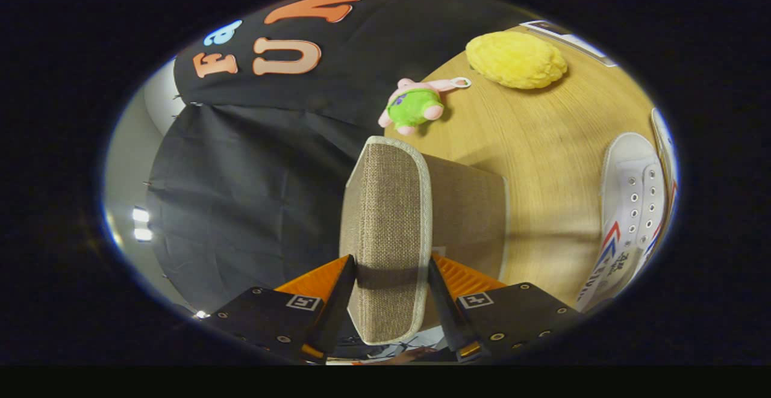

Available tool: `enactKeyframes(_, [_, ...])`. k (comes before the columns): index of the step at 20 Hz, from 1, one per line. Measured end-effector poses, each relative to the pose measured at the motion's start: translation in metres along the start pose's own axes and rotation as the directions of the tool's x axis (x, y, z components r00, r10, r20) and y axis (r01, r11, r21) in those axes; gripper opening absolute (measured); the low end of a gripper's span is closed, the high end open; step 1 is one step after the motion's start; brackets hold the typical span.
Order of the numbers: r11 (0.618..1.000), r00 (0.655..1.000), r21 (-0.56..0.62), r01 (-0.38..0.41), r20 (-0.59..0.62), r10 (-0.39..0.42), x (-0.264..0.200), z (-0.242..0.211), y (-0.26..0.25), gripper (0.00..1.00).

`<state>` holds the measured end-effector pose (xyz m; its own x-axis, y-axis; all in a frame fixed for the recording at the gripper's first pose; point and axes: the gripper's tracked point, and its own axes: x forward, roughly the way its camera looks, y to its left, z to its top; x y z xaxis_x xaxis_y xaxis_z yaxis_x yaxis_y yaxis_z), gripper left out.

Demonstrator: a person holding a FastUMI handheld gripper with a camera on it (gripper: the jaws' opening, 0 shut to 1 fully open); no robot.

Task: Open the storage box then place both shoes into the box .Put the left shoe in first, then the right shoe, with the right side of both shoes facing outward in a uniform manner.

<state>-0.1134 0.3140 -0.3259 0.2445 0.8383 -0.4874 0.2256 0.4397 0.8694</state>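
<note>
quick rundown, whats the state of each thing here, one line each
gripper: shut on the box lid, a finger on each side
box lid: raised, held between the fingers
white shoe: lying on the table beyond the fingers, not in the box
plush toy: lying on the table past the lid
yellow cushion: resting on the table further back
table: bearing the shoe, toy and cushion

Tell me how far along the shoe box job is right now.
Early stage. In hand: the gripper has its jaws closed on the woven box lid, which is raised, so opening is under way. Left to do: a white shoe is still on the wooden table beside the box, so no shoe looks placed yet. The box interior isn't visible.
</note>
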Motion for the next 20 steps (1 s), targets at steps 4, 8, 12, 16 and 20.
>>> enactKeyframes(4, [0.998, 0.999, -0.049, -0.038, 0.008, 0.038, -0.009, 0.005, 0.03, 0.65])
enactKeyframes(8, [0.993, 0.996, -0.085, -0.079, 0.028, 0.081, -0.006, 0.013, 0.074, 0.63])
enactKeyframes(12, [0.978, 0.984, -0.131, -0.161, 0.055, 0.169, 0.005, 0.019, 0.132, 0.65])
enactKeyframes(16, [0.971, 0.982, -0.152, -0.186, -0.003, 0.188, 0.036, 0.008, 0.164, 0.65])
enactKeyframes(20, [0.965, 0.977, -0.152, -0.213, -0.042, 0.209, 0.064, -0.005, 0.201, 0.56])
